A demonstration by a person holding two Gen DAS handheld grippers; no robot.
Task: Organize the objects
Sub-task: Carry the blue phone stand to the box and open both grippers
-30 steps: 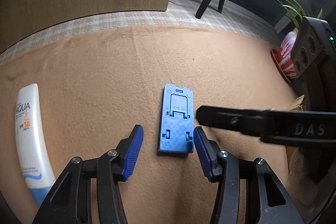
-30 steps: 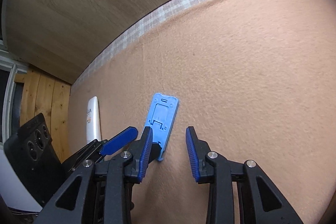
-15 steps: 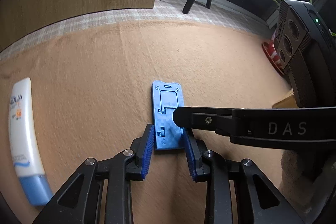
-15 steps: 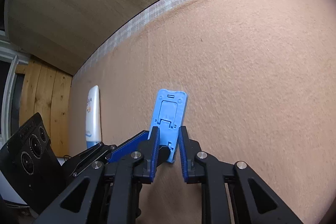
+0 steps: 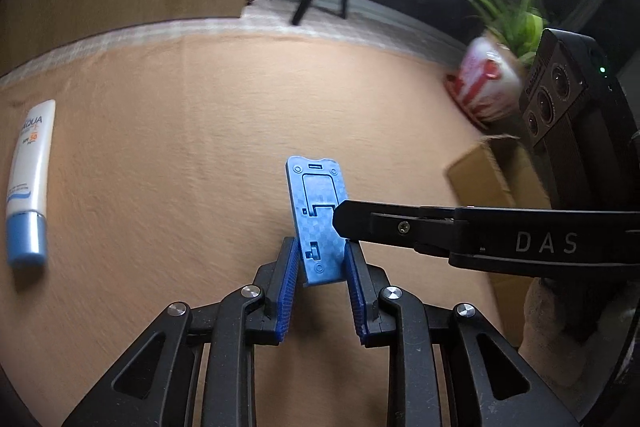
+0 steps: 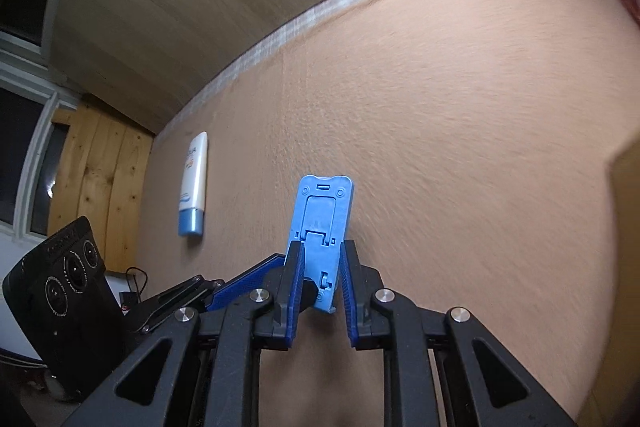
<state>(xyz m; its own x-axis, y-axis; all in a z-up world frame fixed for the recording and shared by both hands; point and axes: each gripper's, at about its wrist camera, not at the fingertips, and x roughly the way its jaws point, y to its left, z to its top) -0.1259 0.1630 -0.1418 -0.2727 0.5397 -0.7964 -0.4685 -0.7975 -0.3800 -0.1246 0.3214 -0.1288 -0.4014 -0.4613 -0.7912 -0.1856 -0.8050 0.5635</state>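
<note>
Sunscreen tube (image 5: 28, 171) lies flat on the tan felt mat (image 5: 180, 147) at the far left, well apart from both grippers and untouched.

Toward the middle, the blue phone stand (image 5: 318, 223) is tilted up off the mat, its near end low and its far end raised. The left gripper (image 5: 320, 267) pinches the near end by its two long edges, ribbed blue pads pressed flat on either side; its jaws are closing the last bit onto the plastic. From the right, the right gripper (image 6: 320, 277) clamps the same stand slightly farther up, also across the width, so both tools share one small piece.

By its looks the stand is a thin, folded plastic plate: light, stiff and smooth-faced. It should neither sag nor need much squeeze, but the edges are narrow and slick, so the hold depends on the ribbed pads staying square to them. The hinged flap in the middle may swing open if pried, so the long outer edges near an end look like the safest place to hold. With two grips so close together, any twist between the hands could flex or pop the plate loose.

At the right edge sits a cardboard box (image 5: 492, 171), a likely place for it, with a potted plant (image 5: 496, 67) beyond.
</note>
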